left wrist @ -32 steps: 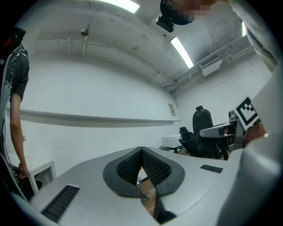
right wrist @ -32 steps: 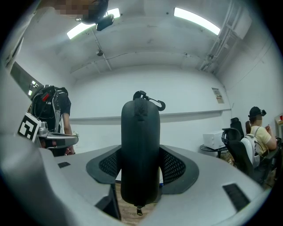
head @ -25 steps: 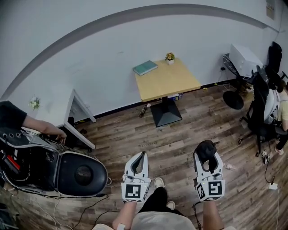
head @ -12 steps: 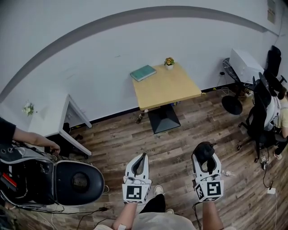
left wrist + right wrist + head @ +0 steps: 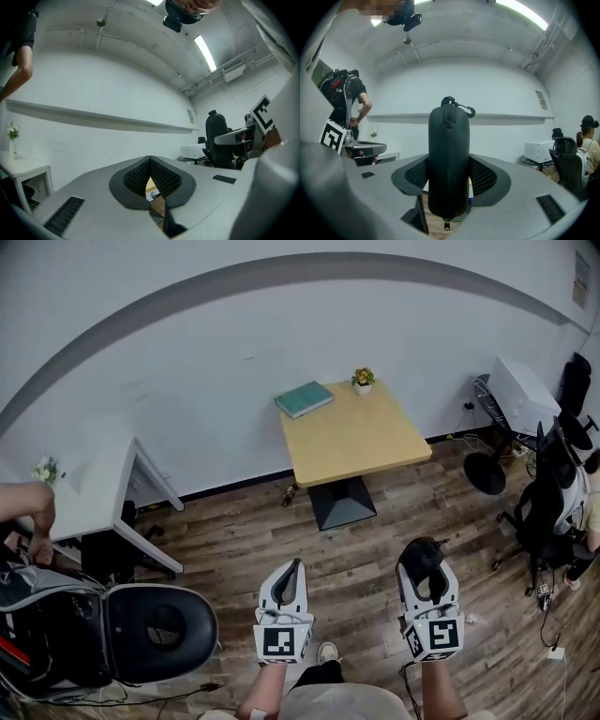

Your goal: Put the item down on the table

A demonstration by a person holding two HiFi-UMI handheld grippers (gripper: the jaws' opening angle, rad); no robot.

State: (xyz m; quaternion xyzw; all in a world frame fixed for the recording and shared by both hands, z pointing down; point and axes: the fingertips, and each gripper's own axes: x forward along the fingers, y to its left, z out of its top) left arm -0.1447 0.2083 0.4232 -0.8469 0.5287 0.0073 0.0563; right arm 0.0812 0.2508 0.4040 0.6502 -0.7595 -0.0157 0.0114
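Looking down in the head view, the right gripper [image 5: 427, 570] pinches a zipped black case [image 5: 422, 554] above the floor, well short of the wooden table [image 5: 361, 442]. The left gripper [image 5: 292, 570] is empty. Its own view shows the pads [image 5: 164, 178] pressed together. In the right gripper view the case stands upright, clamped between both pads.

Colour record.
- Left claw [image 5: 296, 565]: pale grey shell, black cross-hatched pads [image 5: 164, 178].
- Right claw [image 5: 428, 570]: same pale grey and black.
- Marker cubes [image 5: 283, 641]: black squares on white.
- Case [image 5: 448, 159]: matt black all over, black zip.
- Worktop [image 5: 354, 427]: light tan wood top, black pedestal.
- Book [image 5: 304, 398]: teal cover.
- Potted plant [image 5: 363, 379]: yellow-orange flowers, white pot.
- Floor [image 5: 234, 540]: brown planks with streaked grain.
- Wall [image 5: 187, 362]: white, crossed by a grey band.
- Side desk [image 5: 94, 493]: white.
- Office chair [image 5: 547, 493]: black.
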